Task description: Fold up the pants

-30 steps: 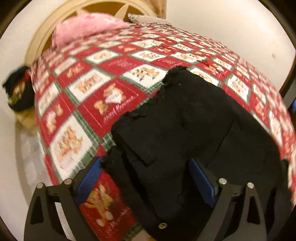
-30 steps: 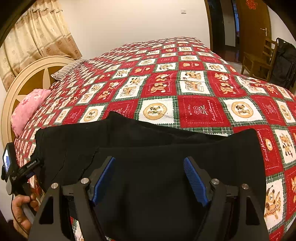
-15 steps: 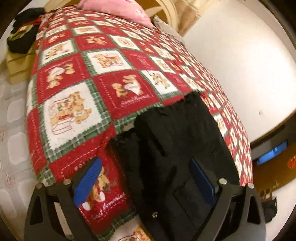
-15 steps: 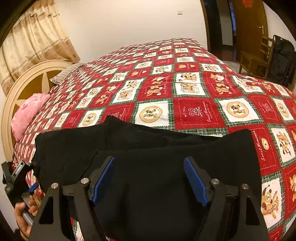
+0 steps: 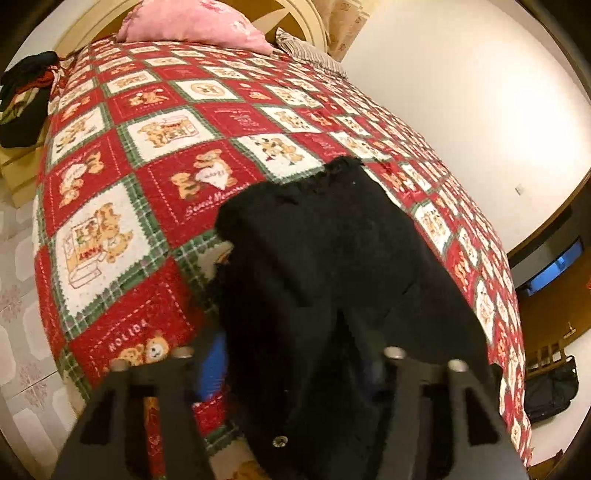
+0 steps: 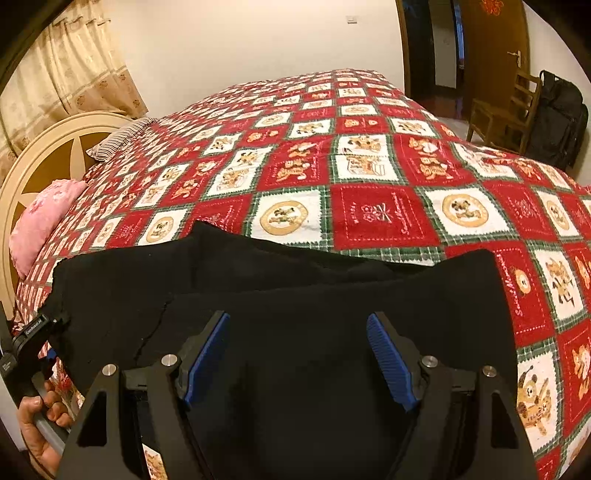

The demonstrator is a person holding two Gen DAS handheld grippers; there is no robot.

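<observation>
Black pants (image 6: pixel 295 291) lie folded lengthwise near the front edge of a bed with a red, white and green bear-print quilt (image 6: pixel 369 184). In the left wrist view the pants (image 5: pixel 332 266) run away from me, and one end lies between the fingers of my left gripper (image 5: pixel 295 354), whose blue pads are partly hidden by the cloth. The jaws stand apart around the fabric. My right gripper (image 6: pixel 297 347) is open, its blue pads wide apart just above the pants' middle. The left gripper also shows at the left edge of the right wrist view (image 6: pixel 33 332).
A pink pillow (image 5: pixel 195 22) and a striped pillow (image 6: pixel 118 136) lie by the round cream headboard (image 6: pixel 48 155). Dark clothes (image 5: pixel 26 96) sit on a bedside stand. A wooden chair (image 6: pixel 506 110) and a black bag (image 6: pixel 557 118) stand by the door.
My left gripper has swung and moved in along the pants' end, so the cloth now covers its pads. The right gripper has hardly moved and stays open.
</observation>
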